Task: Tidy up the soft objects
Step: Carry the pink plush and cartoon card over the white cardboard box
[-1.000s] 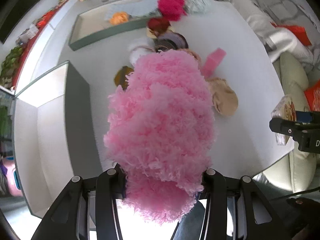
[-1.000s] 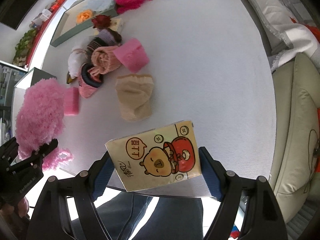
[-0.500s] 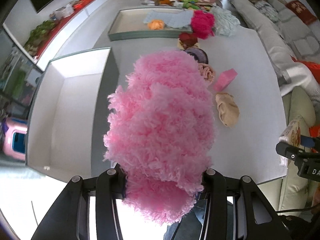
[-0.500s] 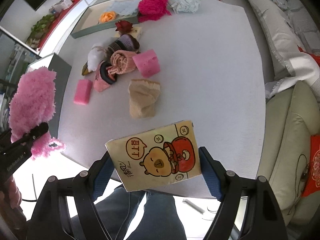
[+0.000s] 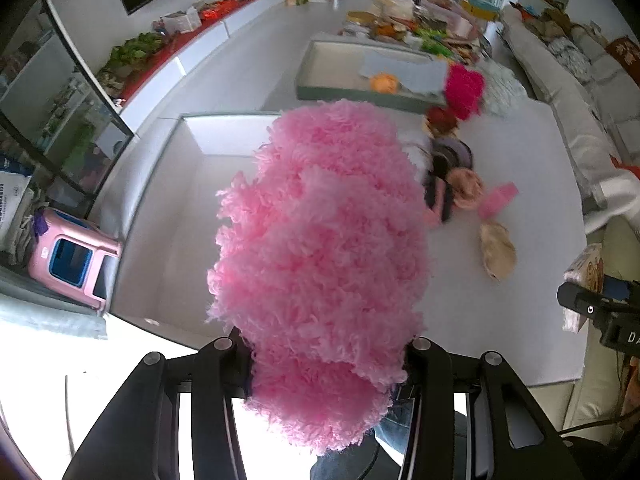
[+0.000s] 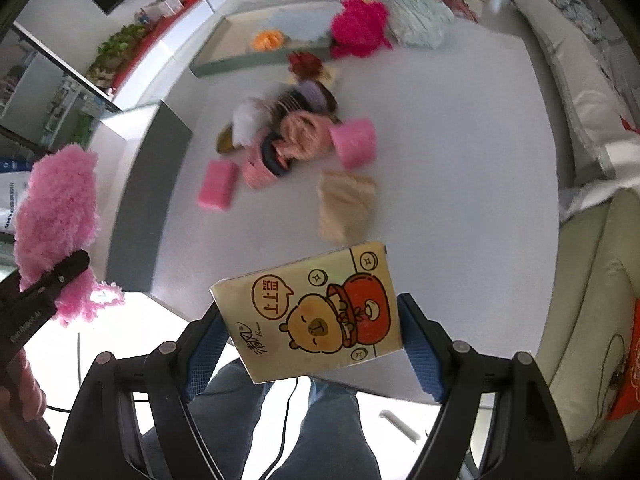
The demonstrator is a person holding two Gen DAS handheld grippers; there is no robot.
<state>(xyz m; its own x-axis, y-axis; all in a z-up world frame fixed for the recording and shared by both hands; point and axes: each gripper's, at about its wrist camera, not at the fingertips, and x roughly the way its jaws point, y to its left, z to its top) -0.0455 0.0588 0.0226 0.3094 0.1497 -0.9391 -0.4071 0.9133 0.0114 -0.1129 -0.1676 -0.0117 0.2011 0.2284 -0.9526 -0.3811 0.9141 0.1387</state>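
Note:
My left gripper (image 5: 328, 364) is shut on a big fluffy pink plush (image 5: 320, 248), held in the air near the table's front edge; it also shows in the right wrist view (image 6: 56, 208). My right gripper (image 6: 312, 336) is shut on a yellow tissue pack with a cartoon bear (image 6: 312, 312), held above the table's front edge; the pack shows in the left wrist view (image 5: 582, 276). A pile of soft items (image 6: 288, 136) lies mid-table: rolled cloths, a pink sponge (image 6: 218, 184), a pink block (image 6: 354, 142), a beige cloth (image 6: 348, 204).
An open white box with grey sides (image 5: 168, 216) stands at the table's left. A shallow green-edged tray (image 5: 360, 76) with an orange flower and a cloth lies at the back. A magenta plush (image 6: 358, 26) sits by it. A sofa (image 6: 592, 280) runs along the right.
Both grippers have risen and tilted back with their loads still held. The white box now sits straight ahead of the pink plush in the left wrist view.

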